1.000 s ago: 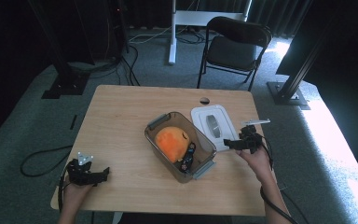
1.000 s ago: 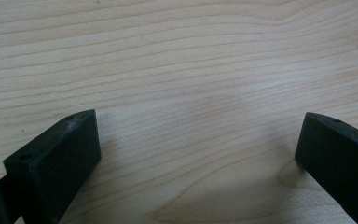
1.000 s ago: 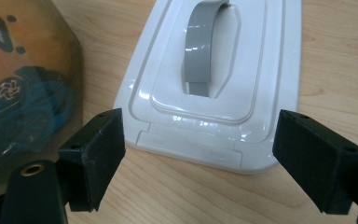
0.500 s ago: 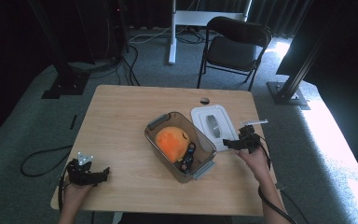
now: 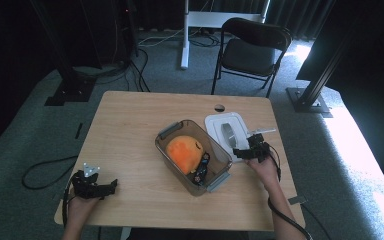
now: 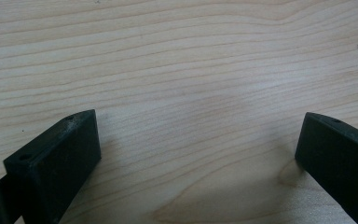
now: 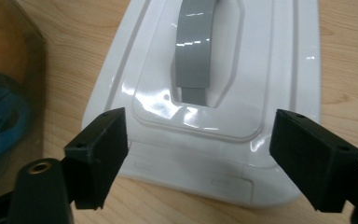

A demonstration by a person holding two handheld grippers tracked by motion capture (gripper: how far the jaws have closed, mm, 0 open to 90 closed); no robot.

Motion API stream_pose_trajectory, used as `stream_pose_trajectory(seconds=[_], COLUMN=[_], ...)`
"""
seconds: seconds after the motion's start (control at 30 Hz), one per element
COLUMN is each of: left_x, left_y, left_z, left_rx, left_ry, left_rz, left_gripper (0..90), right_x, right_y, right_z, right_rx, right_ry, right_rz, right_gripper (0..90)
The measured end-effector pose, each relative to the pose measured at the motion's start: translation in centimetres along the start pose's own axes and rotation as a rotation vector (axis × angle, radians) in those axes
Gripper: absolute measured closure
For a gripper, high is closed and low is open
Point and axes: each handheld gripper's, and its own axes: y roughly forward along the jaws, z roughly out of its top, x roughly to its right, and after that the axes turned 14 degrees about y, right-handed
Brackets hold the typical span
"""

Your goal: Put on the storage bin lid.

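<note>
"Where's the lid (image 7: 214, 93)?"

"Flat on the table (image 5: 130, 125), just right of the bin (image 5: 192, 157). The right gripper (image 5: 244, 151) hangs over its near edge, jaws wide, just been closing, nothing pinched."

"Next?"

"Probably lower and grip. Left gripper (image 5: 96, 186) rests wide, empty."

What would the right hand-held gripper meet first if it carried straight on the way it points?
Most likely the white lid: the open right hand-held gripper points at its near edge, with the grey handle beyond. Depth is unclear.

Black two-jaw grippers (image 5: 246, 152), blocky pads, trailing black cables.
</note>
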Motion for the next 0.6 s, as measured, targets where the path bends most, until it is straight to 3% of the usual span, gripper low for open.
stream_pose_trajectory(seconds=[0.3,0.6], left_x=[0.0,0.1], left_y=[0.0,0.0], left_z=[0.0,0.0], left_rx=[0.0,0.0], left_ry=[0.0,-0.002], left_rz=[0.0,0.002], left_gripper=[0.4,0.4], right_x=[-0.6,-1.2], right_y=[1.5,2.8], right_z=[0.7,1.5], right_rx=[0.002,0.033], right_ry=[0.032,0.028], right_rz=[0.008,-0.031], right_gripper=[19.6,19.7])
